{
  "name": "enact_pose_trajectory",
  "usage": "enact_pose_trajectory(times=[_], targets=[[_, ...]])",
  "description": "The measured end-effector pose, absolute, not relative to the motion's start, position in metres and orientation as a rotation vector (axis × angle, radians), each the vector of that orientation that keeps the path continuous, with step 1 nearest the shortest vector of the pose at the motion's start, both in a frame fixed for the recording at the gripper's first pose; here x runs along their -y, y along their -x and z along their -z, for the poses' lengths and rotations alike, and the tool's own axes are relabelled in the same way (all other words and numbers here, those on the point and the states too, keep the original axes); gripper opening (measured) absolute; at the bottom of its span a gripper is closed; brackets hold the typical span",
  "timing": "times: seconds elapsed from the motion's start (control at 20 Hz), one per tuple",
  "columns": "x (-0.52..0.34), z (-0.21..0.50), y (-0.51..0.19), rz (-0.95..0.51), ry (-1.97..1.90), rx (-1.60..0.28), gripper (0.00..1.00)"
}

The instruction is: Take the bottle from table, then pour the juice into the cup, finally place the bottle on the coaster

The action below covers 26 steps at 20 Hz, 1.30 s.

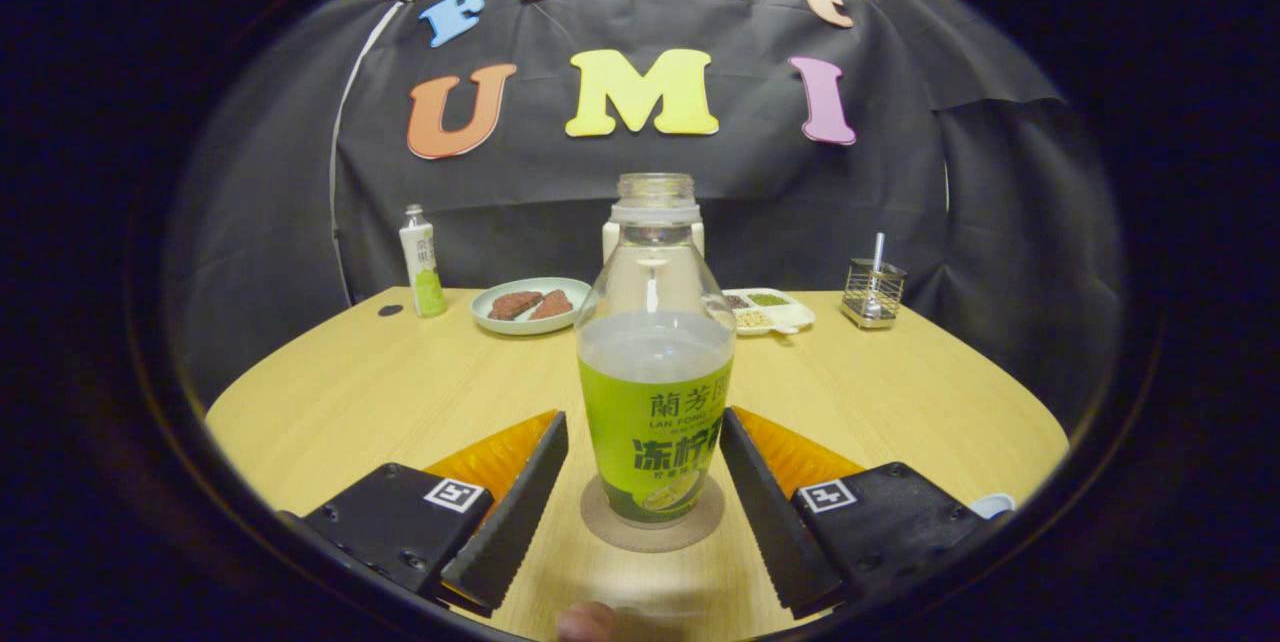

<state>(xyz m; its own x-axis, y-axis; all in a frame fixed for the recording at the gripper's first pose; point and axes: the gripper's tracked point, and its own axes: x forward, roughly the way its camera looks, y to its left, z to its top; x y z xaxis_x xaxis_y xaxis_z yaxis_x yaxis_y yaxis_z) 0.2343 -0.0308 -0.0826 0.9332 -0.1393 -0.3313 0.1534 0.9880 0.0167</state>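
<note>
The clear plastic bottle with a green label (655,372), uncapped and about half full, stands upright on the round brown coaster (653,522) at lower centre of the frame, on the light wooden counter (900,392). The gripper (645,447) has its fingers apart, flanking the bottle without touching it.

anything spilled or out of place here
Nothing stands out. The bottle stands upright on the coaster, uncapped, between the open fingers, which do not touch it. No spill shows on the table.
</note>
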Motion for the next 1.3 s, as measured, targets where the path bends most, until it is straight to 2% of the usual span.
enact_pose_trajectory(times=[0.25, 0.8, 1.3], targets=[[0.027, 0.060, -0.195, 0.150, 0.016, -0.285, 0.99], [-0.002, -0.001, -0.092, 0.107, 0.035, -0.053, 0.99], [-0.020, -0.026, -0.048, 0.086, 0.034, 0.015, 0.99]])
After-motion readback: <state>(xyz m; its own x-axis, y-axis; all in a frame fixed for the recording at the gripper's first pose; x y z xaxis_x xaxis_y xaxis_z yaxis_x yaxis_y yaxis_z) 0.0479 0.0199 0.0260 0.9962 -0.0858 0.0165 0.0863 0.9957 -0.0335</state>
